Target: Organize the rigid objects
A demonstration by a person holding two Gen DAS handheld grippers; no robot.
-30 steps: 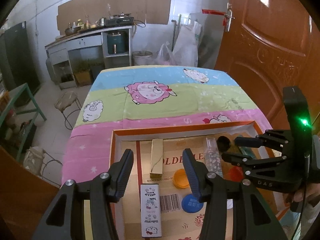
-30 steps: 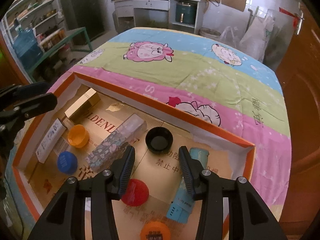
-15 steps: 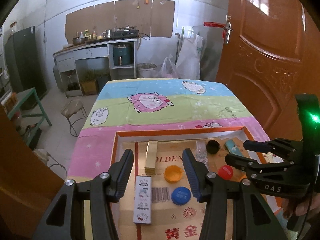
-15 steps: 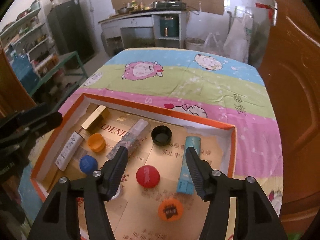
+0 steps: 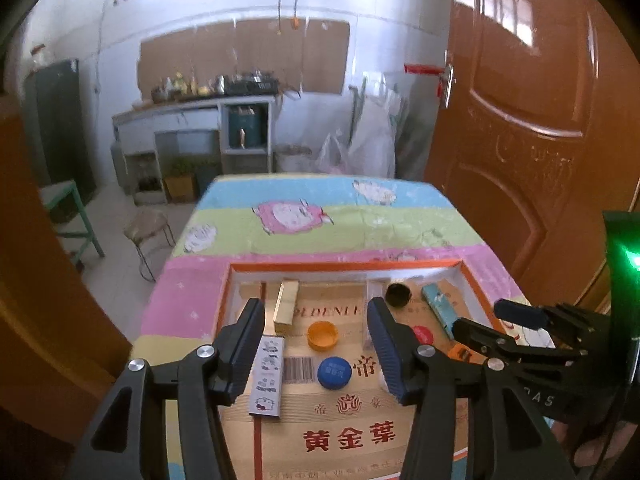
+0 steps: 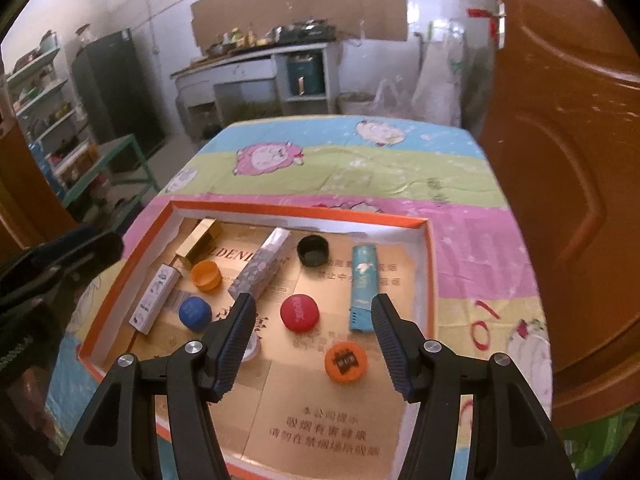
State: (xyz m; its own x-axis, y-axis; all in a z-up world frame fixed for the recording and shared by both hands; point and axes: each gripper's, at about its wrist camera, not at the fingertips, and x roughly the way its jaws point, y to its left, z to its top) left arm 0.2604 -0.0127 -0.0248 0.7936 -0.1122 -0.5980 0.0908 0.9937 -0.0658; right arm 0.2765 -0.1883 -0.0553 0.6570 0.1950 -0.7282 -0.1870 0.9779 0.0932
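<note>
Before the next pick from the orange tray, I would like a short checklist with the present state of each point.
1. Left gripper open, nothing between its fingers: ok; its jaws have just been opening.
2. Right gripper open, empty: ok; it also has just been opening.
3. Both grippers clear above the tray, touching nothing: ok.
4. Red cap lies free, apart from the teal tube: ok.
5. Orange cap free, with space around it: ok.
6. White object behind the right gripper's left finger, mostly hidden: cannot tell.
</note>
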